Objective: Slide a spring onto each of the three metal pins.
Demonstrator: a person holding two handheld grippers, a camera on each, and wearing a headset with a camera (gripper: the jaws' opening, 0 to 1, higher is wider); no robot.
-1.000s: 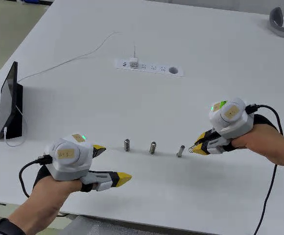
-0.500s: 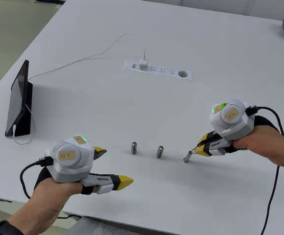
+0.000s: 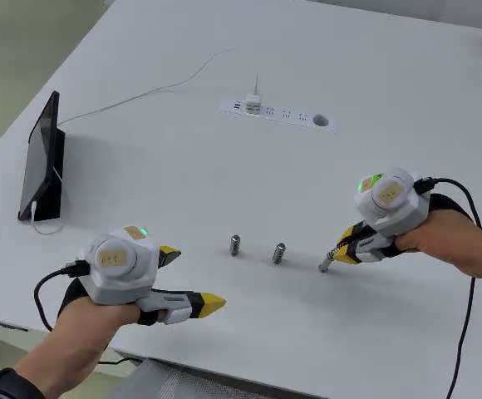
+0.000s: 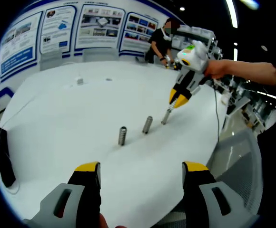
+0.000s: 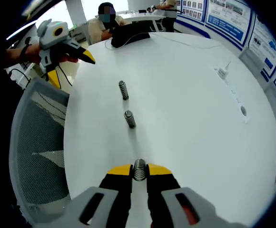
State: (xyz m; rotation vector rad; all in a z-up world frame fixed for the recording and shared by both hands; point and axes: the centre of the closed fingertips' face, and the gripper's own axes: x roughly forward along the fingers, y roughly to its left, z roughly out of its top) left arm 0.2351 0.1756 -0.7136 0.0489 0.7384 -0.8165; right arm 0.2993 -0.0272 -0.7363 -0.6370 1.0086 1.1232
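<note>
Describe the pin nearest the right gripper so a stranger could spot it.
On the white workbench, near the front edge, three short metal pins stand in a row. It is the pin at the right end in the head view. Alone among them, it meets the right gripper, which clamps a spring.

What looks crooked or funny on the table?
The pin beside the right gripper leans toward it, while the other two pins stand upright. The right gripper is shut on a spring at the leaning pin's top. Nothing looks spilled or broken.
</note>
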